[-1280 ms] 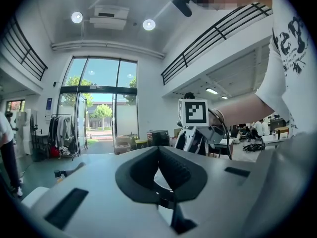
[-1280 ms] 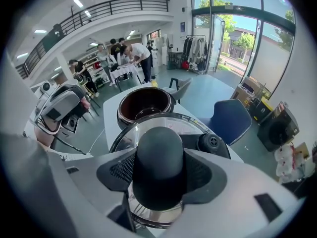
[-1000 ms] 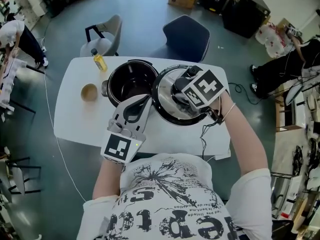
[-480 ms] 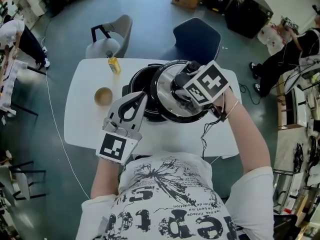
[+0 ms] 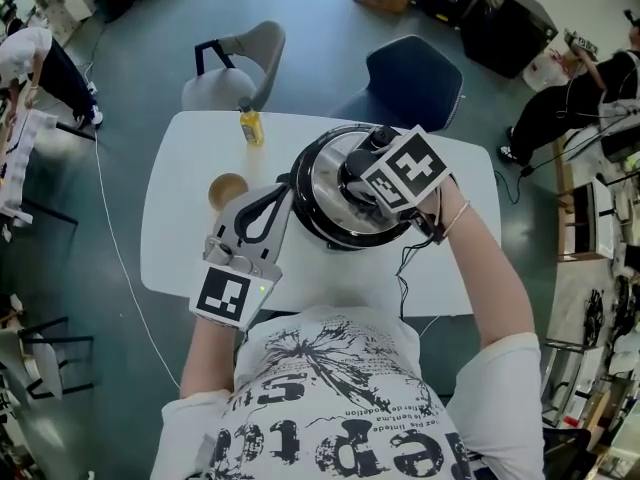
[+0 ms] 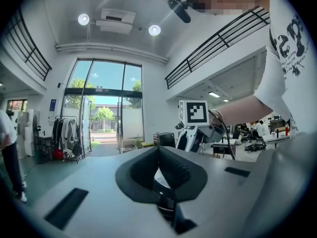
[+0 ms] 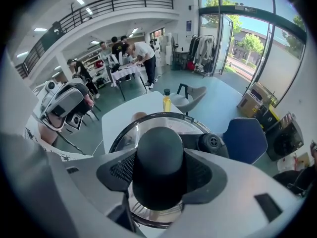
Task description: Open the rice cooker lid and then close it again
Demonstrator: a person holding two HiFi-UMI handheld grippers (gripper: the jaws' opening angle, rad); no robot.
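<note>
My right gripper is shut on the black knob of the glass and steel lid. It holds the lid over the black rice cooker pot, which is almost wholly covered; I cannot tell whether the lid rests on the rim. In the right gripper view the lid's rim and its vent cap show below the jaws. My left gripper hovers by the pot's left side, shut with nothing in it; in its own view the left gripper faces across the room.
On the white table a yellow bottle stands at the back and a brown cup sits left of the cooker. A grey chair and a blue chair stand beyond the table. A cable trails off the front edge.
The right gripper has carried the lid leftward from beside the open pot to over it, so the pot's dark inside no longer shows. The left gripper stayed next to the pot.
</note>
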